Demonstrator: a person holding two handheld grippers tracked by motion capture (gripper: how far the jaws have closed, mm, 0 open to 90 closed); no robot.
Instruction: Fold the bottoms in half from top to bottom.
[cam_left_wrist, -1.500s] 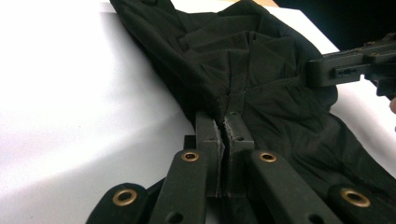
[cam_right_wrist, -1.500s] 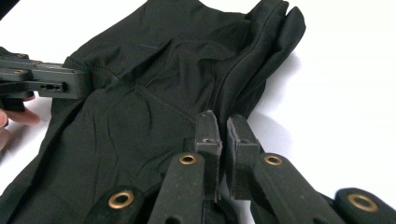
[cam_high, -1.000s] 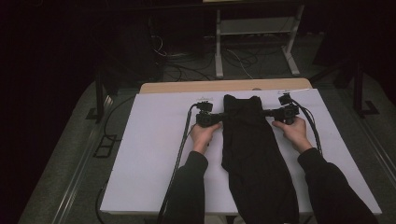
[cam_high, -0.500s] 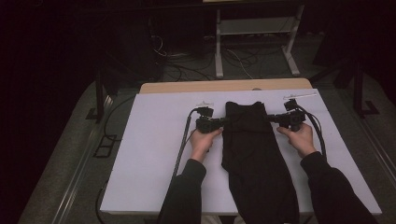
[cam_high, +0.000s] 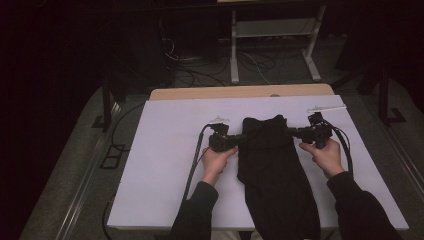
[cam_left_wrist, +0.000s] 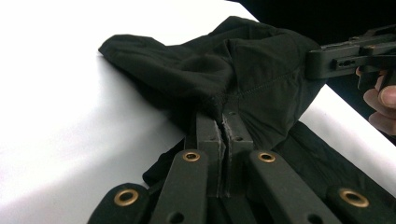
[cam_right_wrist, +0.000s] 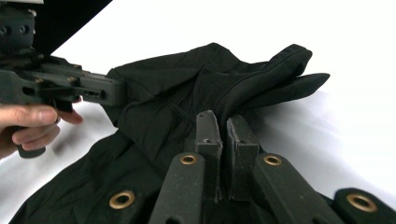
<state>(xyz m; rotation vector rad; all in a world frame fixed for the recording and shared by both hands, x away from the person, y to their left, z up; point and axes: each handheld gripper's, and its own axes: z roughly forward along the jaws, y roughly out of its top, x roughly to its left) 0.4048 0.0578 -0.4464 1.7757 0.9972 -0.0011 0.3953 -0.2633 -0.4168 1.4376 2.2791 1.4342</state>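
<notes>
A long black garment (cam_high: 272, 170) lies lengthwise on the white table (cam_high: 160, 165), its near end hanging over the front edge. My left gripper (cam_high: 242, 138) is shut on the left edge of its far end. My right gripper (cam_high: 293, 132) is shut on the right edge opposite. In the left gripper view the jaws (cam_left_wrist: 224, 117) pinch a fold of the black cloth (cam_left_wrist: 187, 70), and the right gripper (cam_left_wrist: 329, 60) bites the far side. In the right gripper view the jaws (cam_right_wrist: 225, 120) clamp the bunched cloth (cam_right_wrist: 187, 93), with the left gripper (cam_right_wrist: 109, 91) across from it.
A wooden board (cam_high: 240, 92) runs along the table's far edge. Beyond it stand a metal frame (cam_high: 272, 45) and loose cables on the dark floor. Small white strips (cam_high: 327, 108) lie near the far right corner. Black cables trail from both grippers toward the front edge.
Both grippers have drawn toward the near edge of the table, still shut on the garment. The garment's far end has slid the same way with them.
</notes>
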